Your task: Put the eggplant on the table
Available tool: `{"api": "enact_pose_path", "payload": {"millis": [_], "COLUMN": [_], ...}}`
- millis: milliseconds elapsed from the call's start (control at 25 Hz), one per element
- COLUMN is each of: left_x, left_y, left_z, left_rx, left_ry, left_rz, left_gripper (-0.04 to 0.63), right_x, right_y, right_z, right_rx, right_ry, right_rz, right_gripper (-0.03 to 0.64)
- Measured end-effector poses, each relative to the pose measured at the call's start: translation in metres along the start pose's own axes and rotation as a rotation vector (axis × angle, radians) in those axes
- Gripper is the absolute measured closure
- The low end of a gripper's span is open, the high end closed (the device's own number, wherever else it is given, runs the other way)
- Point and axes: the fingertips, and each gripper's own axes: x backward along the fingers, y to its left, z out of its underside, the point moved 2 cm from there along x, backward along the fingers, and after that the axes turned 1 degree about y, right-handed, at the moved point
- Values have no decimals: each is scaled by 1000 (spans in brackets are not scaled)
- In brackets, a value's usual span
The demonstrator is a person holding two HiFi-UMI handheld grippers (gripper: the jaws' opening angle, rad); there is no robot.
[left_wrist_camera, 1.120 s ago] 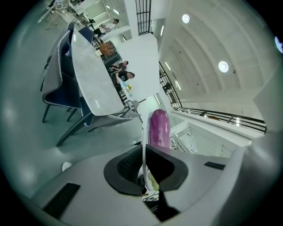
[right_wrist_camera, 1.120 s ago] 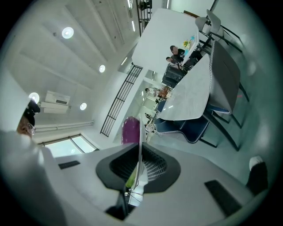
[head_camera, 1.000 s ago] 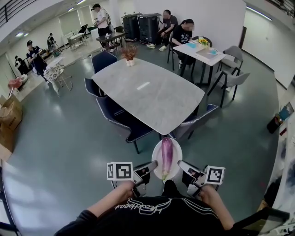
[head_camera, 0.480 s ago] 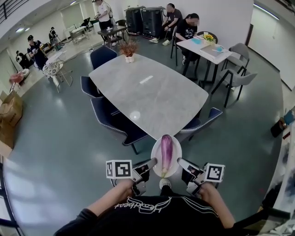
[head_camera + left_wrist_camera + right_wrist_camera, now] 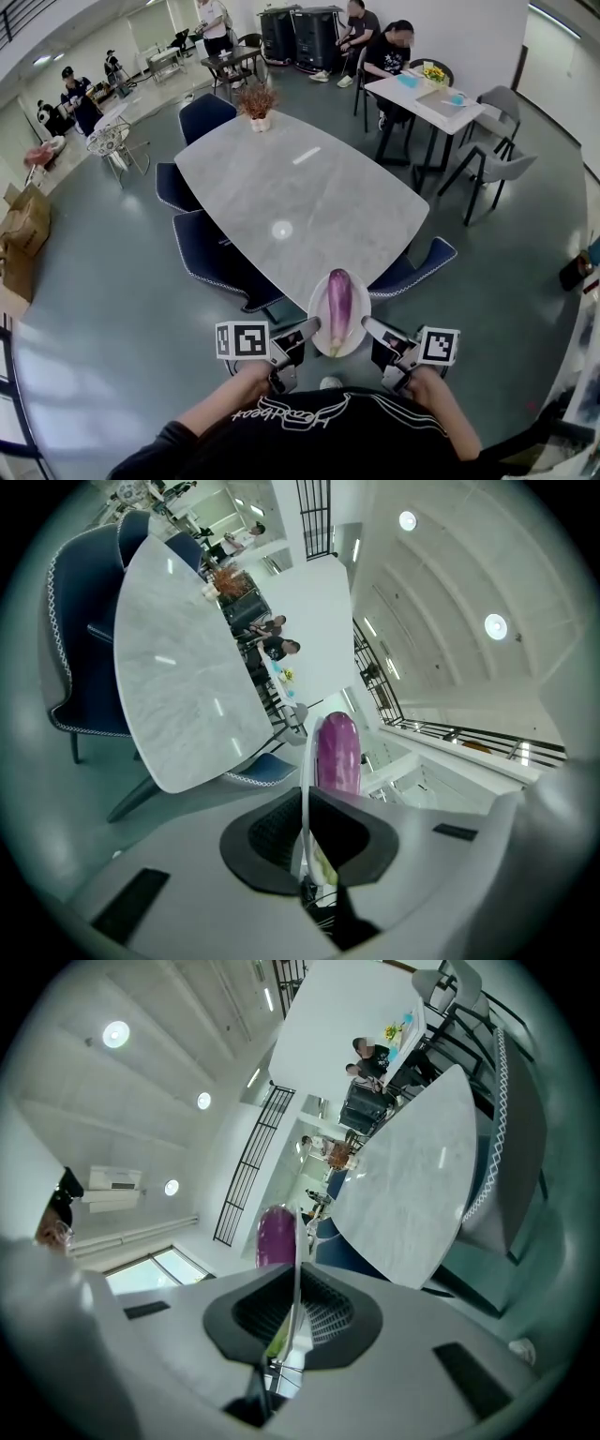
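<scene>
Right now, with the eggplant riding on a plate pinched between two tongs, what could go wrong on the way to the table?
1. The eggplant lies loose on the plate; a tilt could roll it off onto the floor.
2. The left tongs and right tongs each pinch only the thin rim; if one slips, the plate may drop.
3. A blue chair stands by the table corner ahead; the person could bump it.
</scene>
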Motion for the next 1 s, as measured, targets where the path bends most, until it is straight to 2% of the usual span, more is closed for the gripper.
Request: {"api": "enact_pose_path", "payload": {"millis": [200,360,560,760,1000], "left_x": [-32,-37,-33,-42,-37], "left_y": [6,5,13,40,38], "left_z": [-35,-53,-72,-99,-100], "left_rx": [-5,-11,-6,5,27], "left_ry": [-37,-79,-114,-117,-92], "left_rz": [-7,-10,-30,-40,-46], "left_gripper": [568,568,568,568,568], "right_x": [-12,-26,-46,-75,-76], "right_y": [-21,-23,-24,-49,-45], "right_z": [-47,-68,-78,-96,-92], "right_rx": [31,51,54,31,13], "right_ry": [22,46,77,81,74], "right_rz": [1,-21,-48,-59,-42], "right_gripper": [598,598,598,598,598]}}
